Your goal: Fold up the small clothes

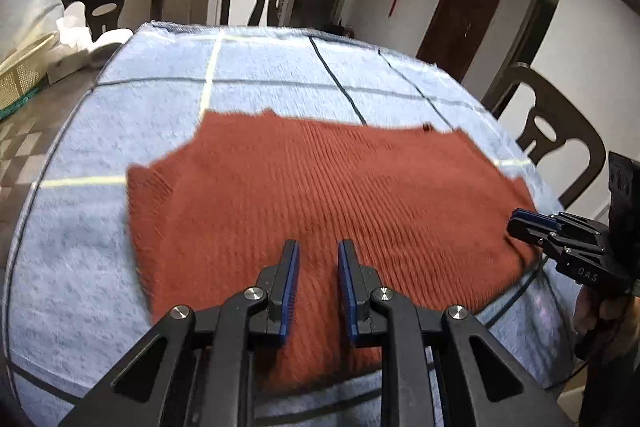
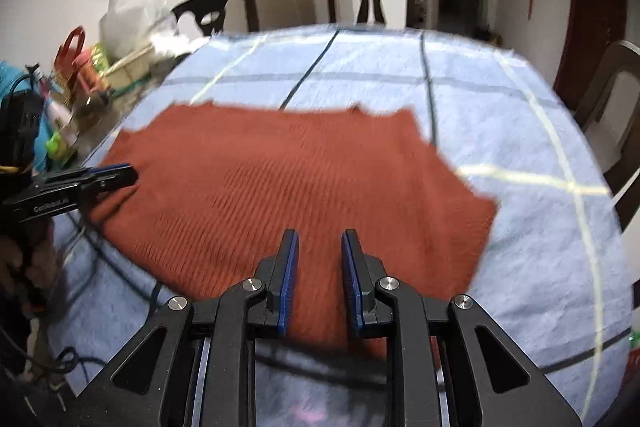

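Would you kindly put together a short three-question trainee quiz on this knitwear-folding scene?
1. True or false: the rust-red knit garment lies spread on the blue checked cloth.
2. Multiple choice: between the pads of the left claw you see
A. a pinched fold
B. a gap with knit showing through
C. a chair leg
3. Fill in: in the right wrist view, the right claw is near the garment's ____ edge, nearest the camera.

Key: 1 true; 2 B; 3 near
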Demonstrator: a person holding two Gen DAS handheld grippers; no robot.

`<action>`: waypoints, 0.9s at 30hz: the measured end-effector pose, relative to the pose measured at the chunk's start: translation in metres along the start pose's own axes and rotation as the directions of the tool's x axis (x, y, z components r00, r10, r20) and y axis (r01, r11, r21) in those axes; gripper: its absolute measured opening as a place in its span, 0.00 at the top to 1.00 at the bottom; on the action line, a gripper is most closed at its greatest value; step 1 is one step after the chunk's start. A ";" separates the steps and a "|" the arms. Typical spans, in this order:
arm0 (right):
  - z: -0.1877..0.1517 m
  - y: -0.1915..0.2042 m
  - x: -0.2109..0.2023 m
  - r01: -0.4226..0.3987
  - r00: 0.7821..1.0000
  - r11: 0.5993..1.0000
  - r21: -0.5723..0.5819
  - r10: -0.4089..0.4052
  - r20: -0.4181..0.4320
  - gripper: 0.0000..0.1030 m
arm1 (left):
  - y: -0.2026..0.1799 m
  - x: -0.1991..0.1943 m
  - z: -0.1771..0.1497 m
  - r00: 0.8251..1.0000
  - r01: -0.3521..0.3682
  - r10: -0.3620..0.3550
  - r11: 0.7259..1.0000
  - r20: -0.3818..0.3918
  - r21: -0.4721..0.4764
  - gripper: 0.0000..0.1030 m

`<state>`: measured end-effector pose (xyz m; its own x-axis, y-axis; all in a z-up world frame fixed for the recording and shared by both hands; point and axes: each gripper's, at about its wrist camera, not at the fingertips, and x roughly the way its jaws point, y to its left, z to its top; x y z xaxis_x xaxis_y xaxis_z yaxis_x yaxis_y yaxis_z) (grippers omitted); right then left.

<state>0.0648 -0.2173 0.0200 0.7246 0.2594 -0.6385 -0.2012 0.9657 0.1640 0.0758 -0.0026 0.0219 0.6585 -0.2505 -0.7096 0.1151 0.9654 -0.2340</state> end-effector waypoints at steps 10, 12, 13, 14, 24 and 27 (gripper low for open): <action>0.010 -0.036 0.025 0.035 0.999 0.995 0.090 -0.033 -0.029 0.78 | 0.030 0.019 0.011 0.997 -0.073 0.074 0.996 0.016 -0.056 0.78; 0.011 -0.033 0.019 0.033 0.999 0.996 0.083 -0.032 -0.021 0.78 | 0.030 0.016 0.011 0.997 -0.072 0.073 0.996 0.013 -0.055 0.78; 0.011 -0.033 0.016 0.026 1.000 0.996 0.086 -0.025 -0.013 0.78 | 0.029 0.014 0.012 0.997 -0.072 0.072 0.996 0.012 -0.057 0.78; 0.011 -0.034 0.016 0.025 1.000 0.996 0.088 -0.025 -0.007 0.78 | 0.029 0.012 0.013 0.997 -0.073 0.074 0.996 0.018 -0.057 0.78; 0.021 -0.038 0.028 0.040 0.999 0.995 0.088 -0.038 -0.028 0.78 | 0.038 0.008 0.023 0.990 -0.128 0.131 0.991 0.048 -0.048 0.78; 0.022 -0.044 0.038 0.039 0.998 0.993 0.109 -0.033 -0.053 0.78 | 0.046 0.021 0.023 0.989 -0.149 0.150 0.987 0.010 -0.060 0.78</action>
<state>0.1157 -0.2495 0.0055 0.6949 0.2263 -0.6825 -0.0999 0.9704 0.2200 0.1121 0.0388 0.0120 0.6755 -0.1021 -0.7303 -0.0294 0.9859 -0.1650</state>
